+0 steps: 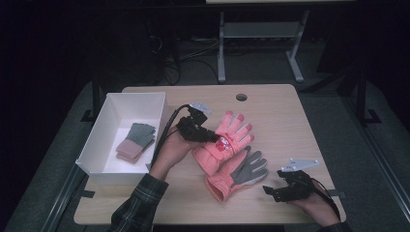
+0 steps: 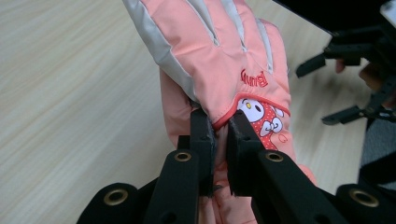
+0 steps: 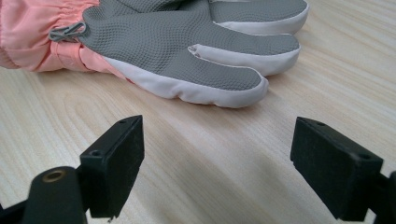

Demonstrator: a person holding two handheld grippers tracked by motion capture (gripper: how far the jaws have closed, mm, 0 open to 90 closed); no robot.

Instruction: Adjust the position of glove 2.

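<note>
Two salmon-pink ski gloves lie mid-table. The back-up glove (image 1: 227, 140) with a cartoon patch (image 2: 261, 116) is pinched at its wrist seam by my left gripper (image 1: 205, 135), whose jaws are shut on a fold of its fabric (image 2: 222, 140). The second glove (image 1: 237, 174) lies palm up, showing its grey grip palm (image 3: 177, 42) and white-edged fingers. My right gripper (image 1: 271, 191) rests near the table's front right, open, its pads (image 3: 116, 163) apart over bare wood just short of that glove's fingers.
A white box (image 1: 104, 145) stands at the table's left and holds a small knit grey-and-pink glove pair (image 1: 137, 141). A cable hole (image 1: 241, 97) sits near the far edge. Bare wood lies right of the gloves. Table legs and cables are behind.
</note>
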